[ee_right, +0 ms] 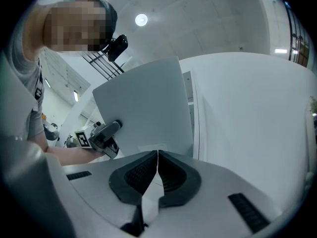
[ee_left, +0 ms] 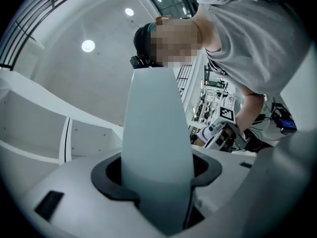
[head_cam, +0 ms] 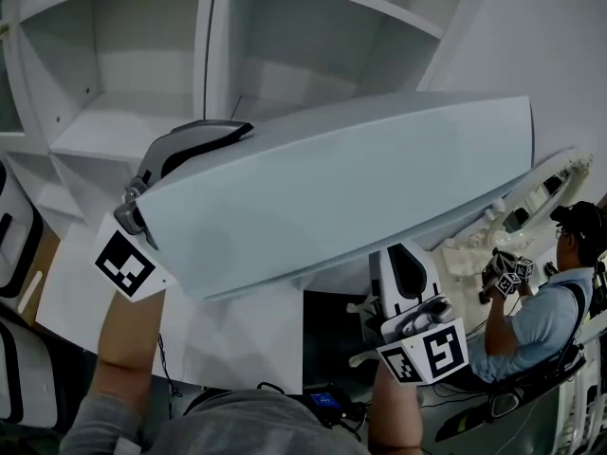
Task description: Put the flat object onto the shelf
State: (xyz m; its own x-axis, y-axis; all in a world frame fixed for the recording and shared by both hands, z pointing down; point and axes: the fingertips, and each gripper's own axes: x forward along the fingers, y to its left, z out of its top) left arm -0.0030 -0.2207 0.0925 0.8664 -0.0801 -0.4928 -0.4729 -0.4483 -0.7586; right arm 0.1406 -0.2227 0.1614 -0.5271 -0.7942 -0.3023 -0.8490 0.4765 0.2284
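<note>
A large flat pale grey-blue board [head_cam: 341, 197] hangs tilted in front of the white shelf unit [head_cam: 104, 140], its right end higher. My left gripper [head_cam: 213, 140] is shut on the board's left end; in the left gripper view the board [ee_left: 156, 133] rises straight out from between the jaws of this gripper [ee_left: 156, 177]. My right gripper [head_cam: 403, 254] sits below the board's lower edge, shut and holding nothing. In the right gripper view its pads [ee_right: 157, 157] meet, and the board [ee_right: 143, 113] stands ahead of them, apart.
The shelf's open compartments [head_cam: 303, 45] lie behind and above the board. A seated person [head_cam: 531, 320] with another pair of grippers is at the far right. Black-and-white chairs [head_cam: 14, 245] line the left edge. A small device [head_cam: 327, 401] lies low in the middle.
</note>
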